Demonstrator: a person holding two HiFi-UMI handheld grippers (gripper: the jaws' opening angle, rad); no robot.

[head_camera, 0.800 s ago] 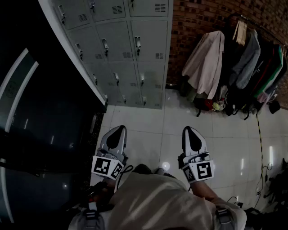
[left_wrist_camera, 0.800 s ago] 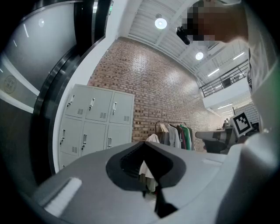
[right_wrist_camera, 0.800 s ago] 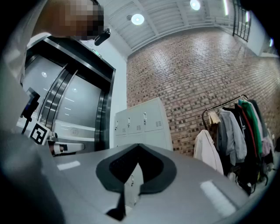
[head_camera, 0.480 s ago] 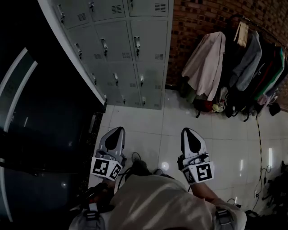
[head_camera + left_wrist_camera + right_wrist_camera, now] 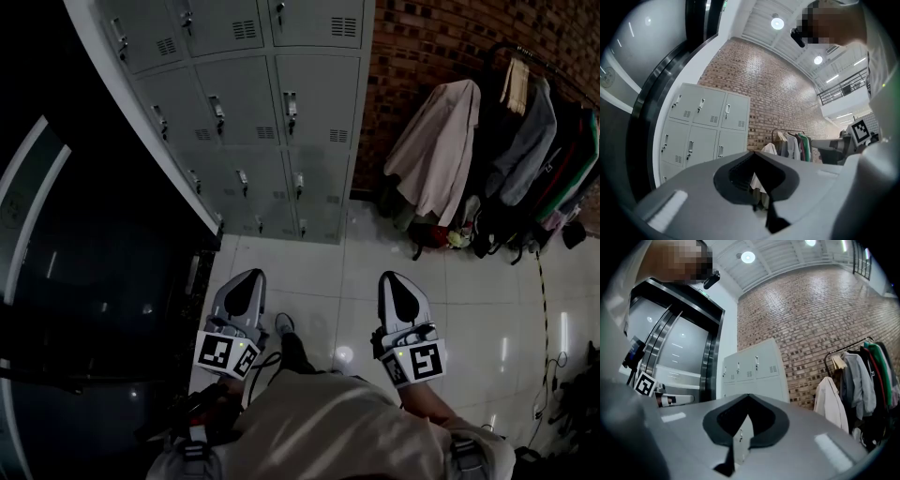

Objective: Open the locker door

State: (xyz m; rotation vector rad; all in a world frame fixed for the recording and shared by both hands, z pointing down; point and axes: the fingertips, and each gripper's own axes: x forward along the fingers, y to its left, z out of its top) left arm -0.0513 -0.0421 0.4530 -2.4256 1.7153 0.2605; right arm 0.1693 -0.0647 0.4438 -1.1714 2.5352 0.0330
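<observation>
Two grippers hang low in front of the person, over the pale tiled floor (image 5: 309, 267). On both the left gripper (image 5: 242, 286) and the right gripper (image 5: 398, 286) the jaws are drawn together at the tips, with nothing between them.

The bank of grey lockers (image 5: 281, 122) stands ahead against the brick wall (image 5: 422, 56), well apart from both grippers. Every locker door in view is shut, and each has a small handle (image 5: 290, 111) near one edge. What the compartments hold cannot be seen. Neither the task nor the pictures say which door is meant.

The step in hand looks like the approach, with no door yet touched. The next move probably calls for closing the distance and settling on one door. One gripper's jaws would then part just enough to take its handle, before a pull outward along the door's swing.

A clothes rack (image 5: 511, 56) hung with coats stands to the right of the lockers, clear of that path.
</observation>
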